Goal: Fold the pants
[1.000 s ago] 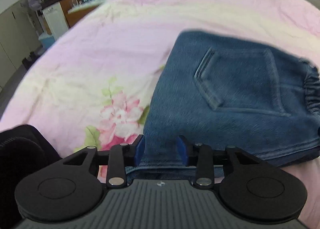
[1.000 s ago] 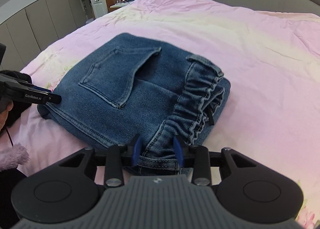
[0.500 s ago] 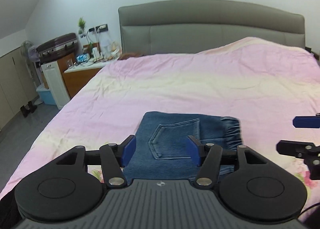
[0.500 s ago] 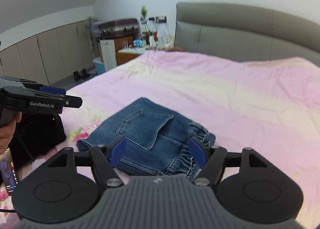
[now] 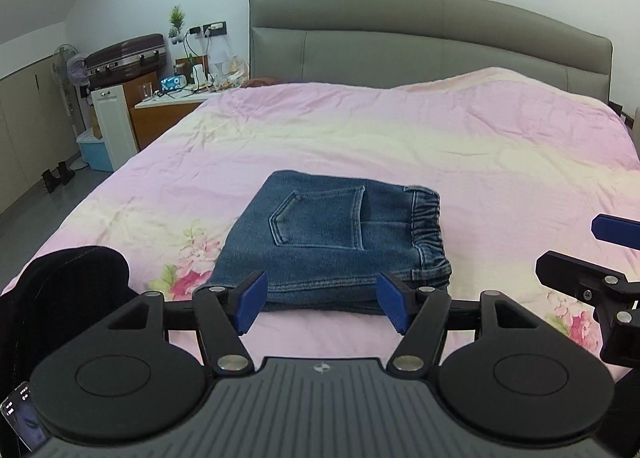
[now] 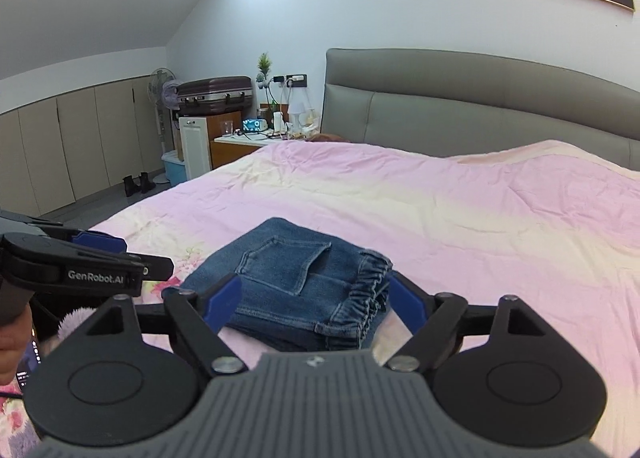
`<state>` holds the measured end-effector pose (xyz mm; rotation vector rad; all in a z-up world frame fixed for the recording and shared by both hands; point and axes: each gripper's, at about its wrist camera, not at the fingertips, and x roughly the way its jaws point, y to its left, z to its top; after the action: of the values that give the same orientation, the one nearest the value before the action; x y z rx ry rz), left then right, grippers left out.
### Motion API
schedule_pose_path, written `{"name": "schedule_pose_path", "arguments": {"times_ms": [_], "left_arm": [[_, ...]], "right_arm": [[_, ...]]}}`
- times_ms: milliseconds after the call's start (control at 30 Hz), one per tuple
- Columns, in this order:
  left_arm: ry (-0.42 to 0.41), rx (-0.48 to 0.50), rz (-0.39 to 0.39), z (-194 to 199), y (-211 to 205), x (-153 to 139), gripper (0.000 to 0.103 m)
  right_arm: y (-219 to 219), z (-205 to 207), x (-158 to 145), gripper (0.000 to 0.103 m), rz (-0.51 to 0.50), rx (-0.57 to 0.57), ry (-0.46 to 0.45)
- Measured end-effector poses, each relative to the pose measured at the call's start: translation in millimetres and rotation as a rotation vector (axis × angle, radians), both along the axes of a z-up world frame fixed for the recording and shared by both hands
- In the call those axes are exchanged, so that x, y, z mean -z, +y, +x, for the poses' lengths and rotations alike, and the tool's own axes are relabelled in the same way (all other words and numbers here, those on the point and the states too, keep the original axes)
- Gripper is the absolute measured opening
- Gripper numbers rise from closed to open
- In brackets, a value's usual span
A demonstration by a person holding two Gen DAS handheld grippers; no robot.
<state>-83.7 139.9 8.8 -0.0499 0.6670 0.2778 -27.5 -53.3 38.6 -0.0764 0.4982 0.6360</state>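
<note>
Folded blue jeans (image 5: pixel 332 242) lay on pink bedspread (image 5: pixel 400 145); left gripper (image 5: pixel 322 304) spread wide, empty; right gripper (image 6: pixel 316 300) likewise released, above the jeans

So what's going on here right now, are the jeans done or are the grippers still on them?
The jeans lie folded in a compact stack on the pink bedspread, back pocket up, elastic waistband toward the right. Neither gripper holds them: the left gripper and right gripper are both open, held above the near edge of the bed, clear of the denim. The fold looks finished.
</note>
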Motion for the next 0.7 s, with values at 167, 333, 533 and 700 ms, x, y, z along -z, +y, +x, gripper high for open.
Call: {"name": "schedule_pose_path", "arguments": {"times_ms": [167, 333, 533, 700], "left_arm": [[0.029, -0.009, 0.006, -2, -9, 14, 0.074], [0.064, -0.003, 0.008, 4, -13, 24, 0.074], [0.082, 0.008, 0.022, 7, -18, 30, 0.074], [0.085, 0.016, 0.029, 6, -20, 29, 0.074]], "right_arm": [[-7, -1, 22, 0.082, -0.024, 0.036, 0.034], [-12, 4, 36, 0.084, -0.026, 0.054, 0.066], [-12, 8, 42, 0.085, -0.028, 0.053, 0.075], [-11, 11, 43, 0.086, -0.024, 0.054, 0.076]]}}
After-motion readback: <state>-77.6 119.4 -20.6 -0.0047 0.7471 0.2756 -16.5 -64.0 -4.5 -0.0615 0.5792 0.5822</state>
